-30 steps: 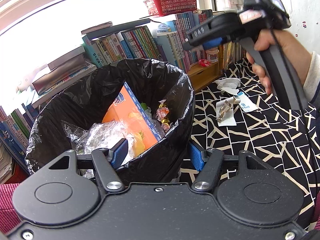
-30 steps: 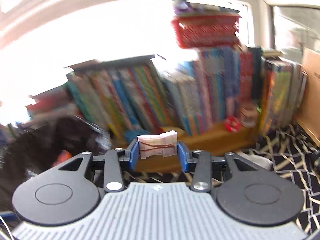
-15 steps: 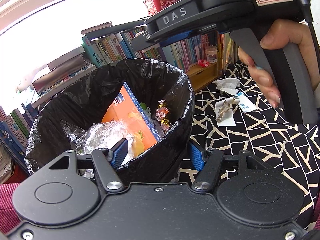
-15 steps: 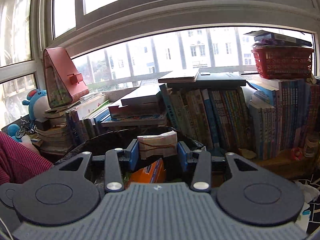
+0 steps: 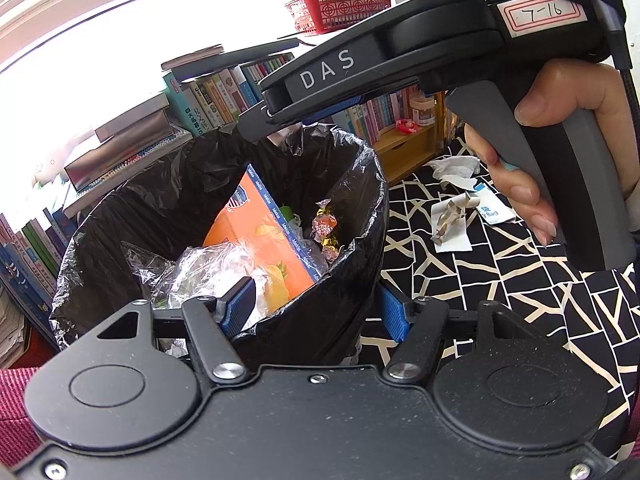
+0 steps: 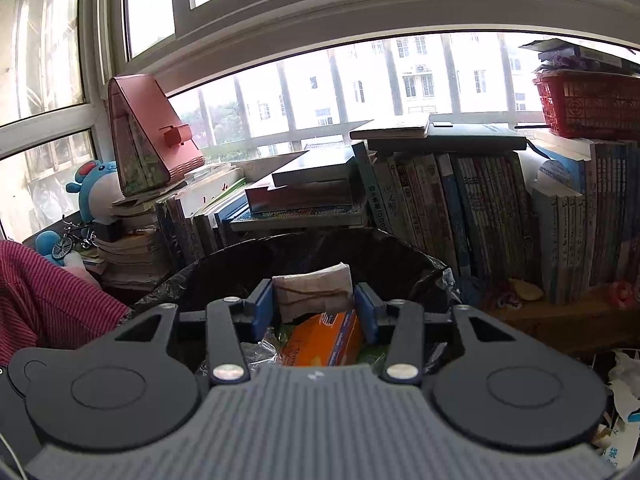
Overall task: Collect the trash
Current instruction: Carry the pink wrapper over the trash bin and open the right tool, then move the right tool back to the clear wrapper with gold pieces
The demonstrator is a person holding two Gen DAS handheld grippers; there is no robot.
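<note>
Left wrist view, reading from the left: my left gripper [image 5: 316,306] straddles the near rim of the bin [image 5: 372,200], one blue pad inside the black liner against clear plastic wrap [image 5: 208,268], the other outside the wall, so I read it as clamped on the rim at a middling spread. Inside the bin an orange carton [image 5: 264,236] leans with its long axis running from low near me up toward the far wall, and crumpled foil sweet wrappers [image 5: 326,226] sit just to its right. Further right, on the black-and-white patterned cloth [image 5: 500,280], lie a torn paper scrap [image 5: 450,224], a white tissue [image 5: 456,170] and a small blue-and-white packet [image 5: 490,208], all well apart from the bin. My right gripper [image 5: 276,130] reaches in from the upper right, above the bin's far rim, gripped by my hand [image 5: 560,140]. In the right wrist view its jaws are opening, with the folded paper wad [image 6: 314,290] between the pads, long axis level across the gap from pad to pad; it touches the left pad, with a sliver of space at the right one, directly over the open bin and the orange carton below
</note>
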